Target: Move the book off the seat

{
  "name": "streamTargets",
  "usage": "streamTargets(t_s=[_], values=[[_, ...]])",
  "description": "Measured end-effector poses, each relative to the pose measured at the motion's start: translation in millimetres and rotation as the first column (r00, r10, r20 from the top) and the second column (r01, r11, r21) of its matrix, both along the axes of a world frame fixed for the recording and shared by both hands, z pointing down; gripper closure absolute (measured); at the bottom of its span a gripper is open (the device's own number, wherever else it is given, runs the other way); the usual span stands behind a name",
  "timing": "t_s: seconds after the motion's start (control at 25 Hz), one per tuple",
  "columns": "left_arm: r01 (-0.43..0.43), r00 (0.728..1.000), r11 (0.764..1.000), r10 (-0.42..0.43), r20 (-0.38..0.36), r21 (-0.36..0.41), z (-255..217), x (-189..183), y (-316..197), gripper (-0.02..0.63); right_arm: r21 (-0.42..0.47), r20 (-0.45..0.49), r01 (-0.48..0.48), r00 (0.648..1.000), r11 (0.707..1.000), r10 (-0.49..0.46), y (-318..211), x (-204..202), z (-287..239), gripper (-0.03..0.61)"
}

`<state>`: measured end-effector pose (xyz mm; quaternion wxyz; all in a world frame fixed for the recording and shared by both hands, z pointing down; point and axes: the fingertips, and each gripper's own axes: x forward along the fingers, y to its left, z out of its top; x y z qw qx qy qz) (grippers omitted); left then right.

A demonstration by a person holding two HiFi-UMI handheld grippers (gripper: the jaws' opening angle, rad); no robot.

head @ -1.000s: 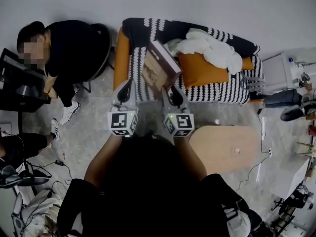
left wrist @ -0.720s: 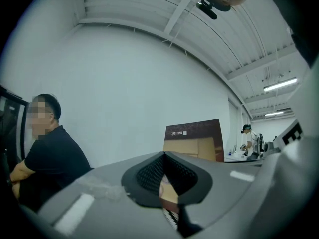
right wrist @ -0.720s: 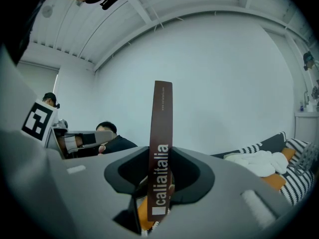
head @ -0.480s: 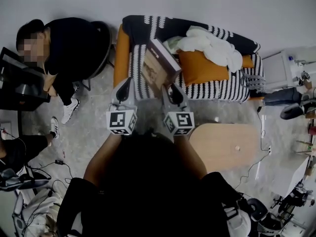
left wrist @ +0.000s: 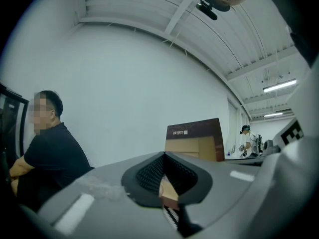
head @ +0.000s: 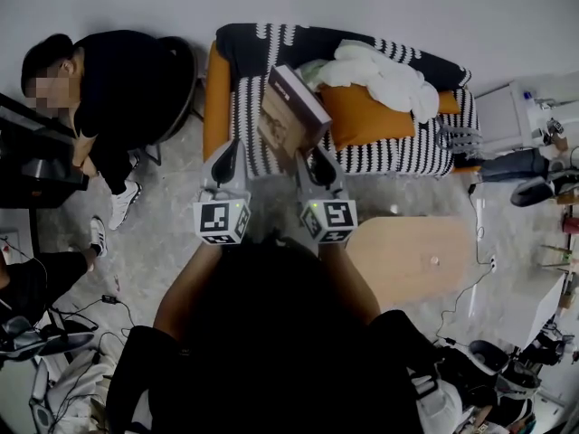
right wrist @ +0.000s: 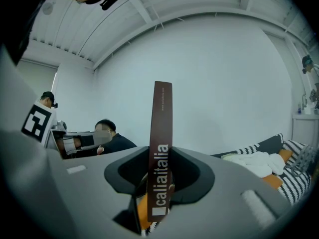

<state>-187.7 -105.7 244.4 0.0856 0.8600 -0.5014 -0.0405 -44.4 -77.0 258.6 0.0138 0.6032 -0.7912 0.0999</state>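
Observation:
A brown and tan hardback book [head: 291, 116] hangs tilted in the air above the striped sofa seat [head: 262, 152]. My right gripper [head: 312, 152] is shut on its lower edge. In the right gripper view the book's spine [right wrist: 162, 133] stands upright between the jaws, which press on it from both sides. To the left of the book and apart from it, my left gripper [head: 228, 147] points the same way. Its jaws stand a narrow gap apart with nothing between them. In the left gripper view the book's cover [left wrist: 194, 141] shows beyond that gap.
The sofa carries an orange cushion [head: 362, 116] and a white cloth [head: 389, 75]. A person in black [head: 118, 89] sits left of it. A light wooden table [head: 407, 260] stands at my right, a white unit [head: 507, 116] farther right. Cables lie on the floor.

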Motion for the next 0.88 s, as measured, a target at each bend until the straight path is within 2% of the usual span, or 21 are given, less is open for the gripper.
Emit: streamTargets(t_s=[0.68, 0.88], values=[[-0.127, 0.992, 0.992, 0.127, -0.009, -0.021, 16, 2, 18, 0.607, -0.038, -0.009, -0.124, 0.992, 0.992, 0.124, 42, -1, 5, 0.436], [-0.173, 0.985, 0.985, 0.173, -0.006, -0.017, 17, 19, 30, 0.607, -0.028, -0.019, -0.164, 0.986, 0.986, 0.163, 60, 9, 1, 0.436]])
